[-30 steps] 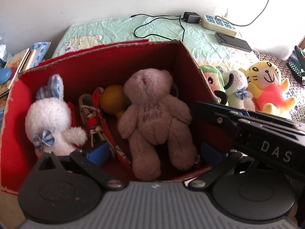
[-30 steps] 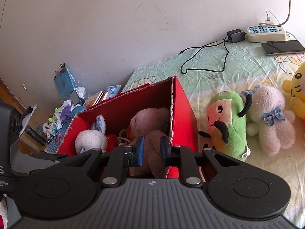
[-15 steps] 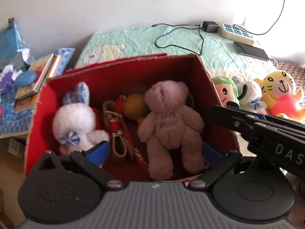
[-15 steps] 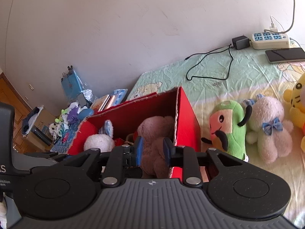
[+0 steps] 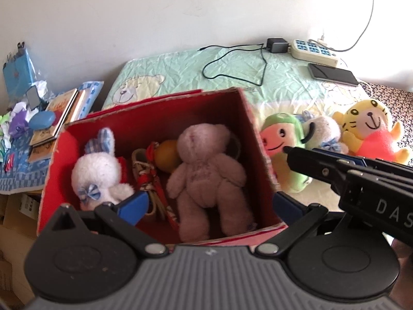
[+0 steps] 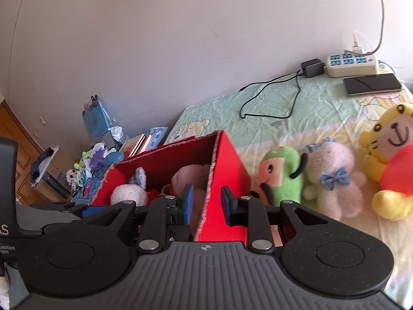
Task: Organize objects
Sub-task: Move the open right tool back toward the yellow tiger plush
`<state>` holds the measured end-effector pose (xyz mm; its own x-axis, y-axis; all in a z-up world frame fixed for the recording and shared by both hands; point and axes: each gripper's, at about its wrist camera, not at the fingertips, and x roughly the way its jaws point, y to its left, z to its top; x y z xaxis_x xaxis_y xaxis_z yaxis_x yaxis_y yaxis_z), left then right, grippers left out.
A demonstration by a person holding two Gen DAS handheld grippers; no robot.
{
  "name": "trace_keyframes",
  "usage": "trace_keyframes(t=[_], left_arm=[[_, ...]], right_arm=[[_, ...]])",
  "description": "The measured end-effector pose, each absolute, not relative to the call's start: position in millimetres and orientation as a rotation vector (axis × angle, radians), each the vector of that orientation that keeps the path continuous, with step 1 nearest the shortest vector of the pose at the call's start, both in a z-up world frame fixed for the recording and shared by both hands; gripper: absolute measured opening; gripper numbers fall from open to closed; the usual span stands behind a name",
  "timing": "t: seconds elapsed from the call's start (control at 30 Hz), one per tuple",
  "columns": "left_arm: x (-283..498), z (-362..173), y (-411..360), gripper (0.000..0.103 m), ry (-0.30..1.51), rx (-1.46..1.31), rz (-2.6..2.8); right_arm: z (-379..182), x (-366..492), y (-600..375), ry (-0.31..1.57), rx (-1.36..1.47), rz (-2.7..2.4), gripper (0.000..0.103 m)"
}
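- The red box [image 5: 247, 118] is open on top, but the pink bear [image 5: 206, 178], the white rabbit [image 5: 98, 170] and the toys between them cover most of its floor.
- The box's right wall [image 6: 227, 170] stands between the bear and the green plush [image 6: 284, 178].
- Behind the box, the green sheet [image 5: 232, 77] lies bare (only a black cable [image 5: 232, 69] crosses it).

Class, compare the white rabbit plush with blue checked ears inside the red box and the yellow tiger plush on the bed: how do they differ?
1. Place: the white rabbit lies inside the red box; the yellow tiger sits on the bedsheet outside it.
2. Colour: the rabbit is white with a blue checked bow; the tiger is yellow with a red-orange body.
3. Neighbours: the rabbit lies near the pink bear; the tiger ends a row of plush toys.
Both are soft toys.
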<state>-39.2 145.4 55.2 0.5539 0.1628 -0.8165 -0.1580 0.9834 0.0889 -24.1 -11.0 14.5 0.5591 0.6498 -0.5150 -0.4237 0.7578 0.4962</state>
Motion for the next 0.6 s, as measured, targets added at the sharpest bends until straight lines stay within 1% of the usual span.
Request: trace_keyframes(t=[0.6], left_arm=[[-26,54,37,0.102,0.947,0.084,0.076]], right_arm=[[14,-27,-99,0.704,0.360,0.549,0.027]])
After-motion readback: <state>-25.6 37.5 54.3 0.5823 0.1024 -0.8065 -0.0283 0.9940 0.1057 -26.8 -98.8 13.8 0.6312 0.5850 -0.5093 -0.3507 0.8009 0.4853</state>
